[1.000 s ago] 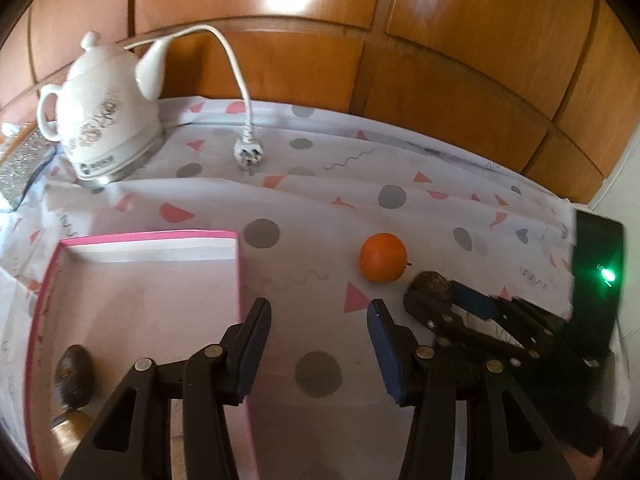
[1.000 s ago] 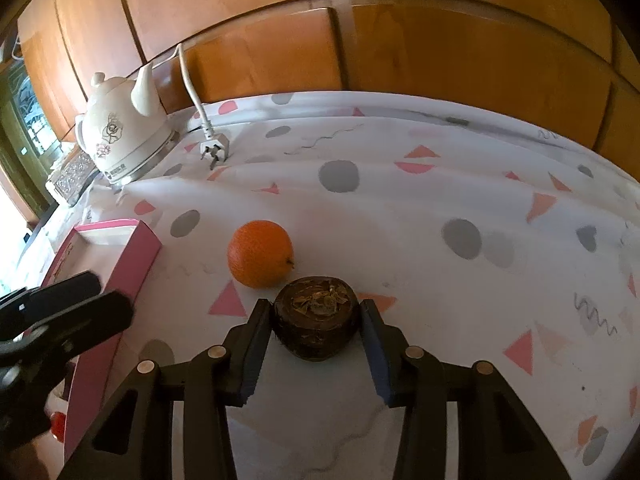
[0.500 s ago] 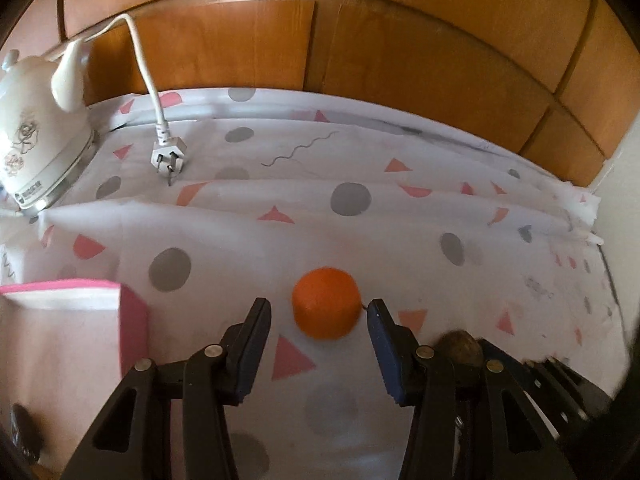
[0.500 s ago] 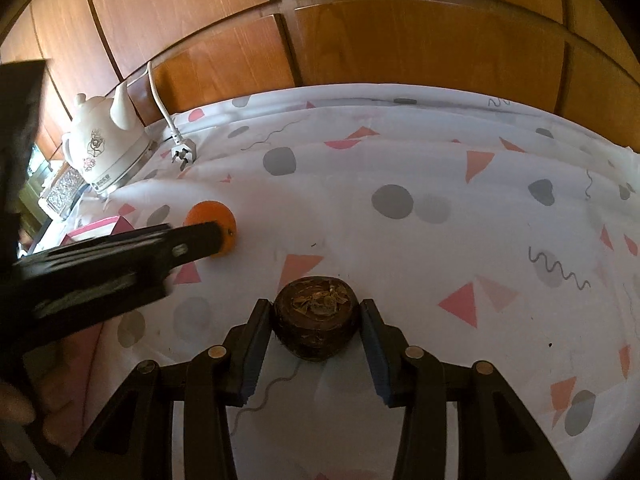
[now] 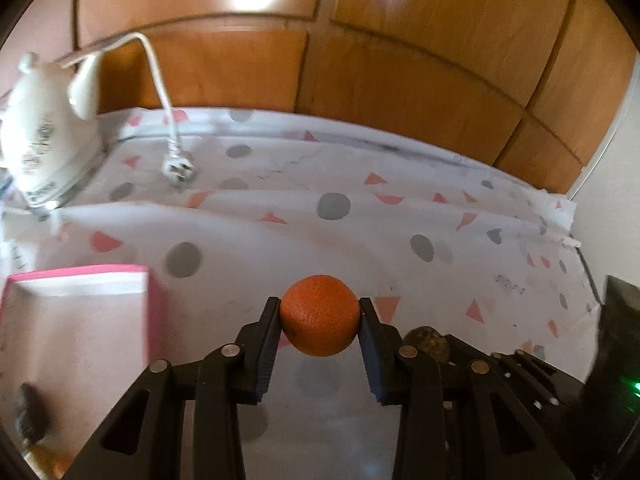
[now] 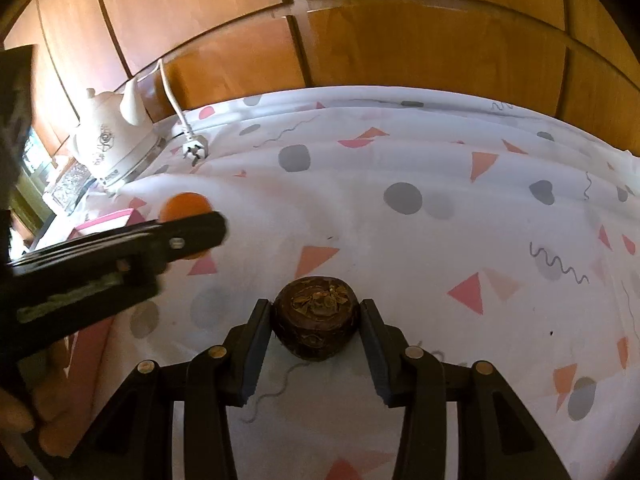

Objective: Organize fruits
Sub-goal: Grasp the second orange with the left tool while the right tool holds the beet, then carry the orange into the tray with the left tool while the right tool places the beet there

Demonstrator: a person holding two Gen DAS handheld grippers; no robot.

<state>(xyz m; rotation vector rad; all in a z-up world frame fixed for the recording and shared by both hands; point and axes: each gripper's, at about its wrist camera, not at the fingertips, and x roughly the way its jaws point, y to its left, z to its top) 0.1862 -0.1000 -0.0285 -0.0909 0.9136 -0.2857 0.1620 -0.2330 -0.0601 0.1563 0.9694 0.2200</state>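
Note:
In the left wrist view my left gripper is shut on an orange, with a pad touching each side. In the right wrist view my right gripper is shut on a dark brown round fruit, held over the patterned tablecloth. The brown fruit also shows in the left wrist view, just right of the orange. The orange shows in the right wrist view, partly hidden behind the left gripper. A pink-rimmed box lies at the left with a dark fruit inside.
A white ceramic kettle stands at the back left with its cord and plug lying on the cloth. Wooden panelling runs behind the table. A dark device with a green light is at the right.
My left gripper has moved forward around the orange and shut on it. My right gripper has kept hold of the brown fruit.

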